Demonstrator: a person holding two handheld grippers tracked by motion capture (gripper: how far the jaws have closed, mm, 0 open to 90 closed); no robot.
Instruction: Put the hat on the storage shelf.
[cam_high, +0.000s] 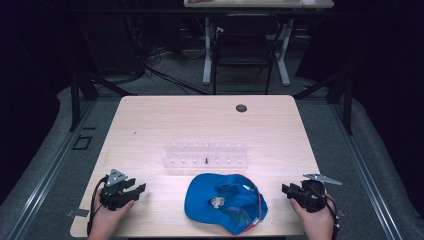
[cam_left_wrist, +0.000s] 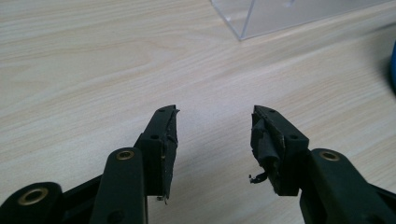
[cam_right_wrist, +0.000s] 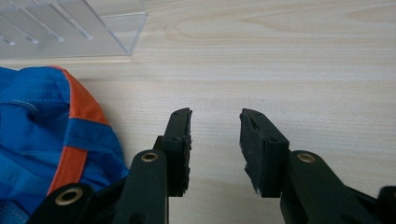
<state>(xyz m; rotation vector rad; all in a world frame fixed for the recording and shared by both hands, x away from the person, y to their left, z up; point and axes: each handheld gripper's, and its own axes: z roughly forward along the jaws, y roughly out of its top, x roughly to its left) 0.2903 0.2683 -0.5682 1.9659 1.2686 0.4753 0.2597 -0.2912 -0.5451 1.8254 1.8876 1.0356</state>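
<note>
Both tongs, my left tongs (cam_high: 139, 189) and right tongs (cam_high: 285, 190), sit spread and empty on the desk (cam_high: 150, 125), flanking the blue cap (cam_high: 210, 195).

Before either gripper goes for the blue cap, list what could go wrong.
1. The soft blue fabric cap with orange trim lies upside down and crumpled; jaws may pinch only a loose fold, so it could sag or slip.
2. The clear acrylic rack stands just behind the cap; a forward reach could knock it.
3. The left gripper and right gripper, both open, could pull unevenly.
</note>
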